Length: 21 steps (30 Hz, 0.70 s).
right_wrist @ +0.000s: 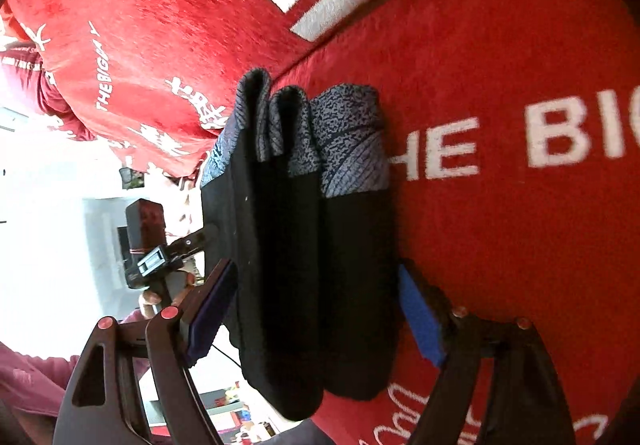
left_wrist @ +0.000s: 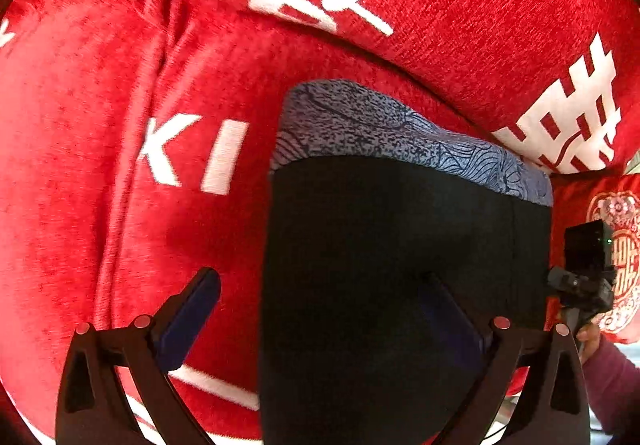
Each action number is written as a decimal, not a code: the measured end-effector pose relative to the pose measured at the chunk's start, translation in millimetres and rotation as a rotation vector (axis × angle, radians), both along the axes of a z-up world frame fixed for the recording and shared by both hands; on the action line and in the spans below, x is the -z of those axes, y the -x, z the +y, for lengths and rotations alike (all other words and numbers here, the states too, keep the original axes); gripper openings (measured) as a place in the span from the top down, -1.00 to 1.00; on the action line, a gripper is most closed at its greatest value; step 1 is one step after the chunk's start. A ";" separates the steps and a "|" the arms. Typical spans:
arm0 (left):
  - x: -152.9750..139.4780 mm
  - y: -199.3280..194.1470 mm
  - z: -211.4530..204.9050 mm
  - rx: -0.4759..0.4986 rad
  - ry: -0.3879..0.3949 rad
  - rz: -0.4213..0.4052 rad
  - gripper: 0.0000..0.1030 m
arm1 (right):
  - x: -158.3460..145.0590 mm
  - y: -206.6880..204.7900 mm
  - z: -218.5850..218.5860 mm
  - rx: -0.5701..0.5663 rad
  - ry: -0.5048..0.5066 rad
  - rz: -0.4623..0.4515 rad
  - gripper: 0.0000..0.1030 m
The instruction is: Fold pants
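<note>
The folded pants, black with a blue-grey patterned band at the far end, lie as a thick stack on the red sofa seat. My left gripper points down over the stack's left edge. It is open, with one finger above the red seat and the other above the black cloth. In the right wrist view the pants show as several loose layers seen edge-on. My right gripper straddles them from the side, open, its blue pads just beside the cloth.
Red back cushions with white characters rise behind the pants. A small embroidered red cushion sits to the right. A hand in a dark pink sleeve holds the right gripper. The sofa's edge and a bright room lie beyond.
</note>
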<state>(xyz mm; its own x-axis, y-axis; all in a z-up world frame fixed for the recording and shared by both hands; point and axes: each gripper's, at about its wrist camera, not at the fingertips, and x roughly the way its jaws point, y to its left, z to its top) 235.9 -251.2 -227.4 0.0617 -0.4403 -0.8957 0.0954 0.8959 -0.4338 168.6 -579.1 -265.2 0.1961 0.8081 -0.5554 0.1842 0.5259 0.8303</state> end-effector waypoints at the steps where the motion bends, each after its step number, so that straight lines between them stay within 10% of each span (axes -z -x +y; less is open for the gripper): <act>1: 0.9 -0.7 -1.8 -0.002 0.006 0.002 -0.98 | 1.1 -2.5 3.0 -0.001 -0.001 0.002 -0.62; 5: 4.4 -0.8 -9.8 -0.031 0.005 0.005 -0.96 | 5.4 -6.7 4.3 0.041 0.013 0.050 -0.58; 12: -25.2 12.0 -20.8 -0.015 0.055 -0.048 -0.09 | -12.1 3.4 8.3 0.093 -0.006 0.053 0.15; 21: -77.7 46.0 0.9 0.020 0.060 -0.057 -0.07 | -49.8 44.5 24.6 0.131 -0.132 0.054 0.17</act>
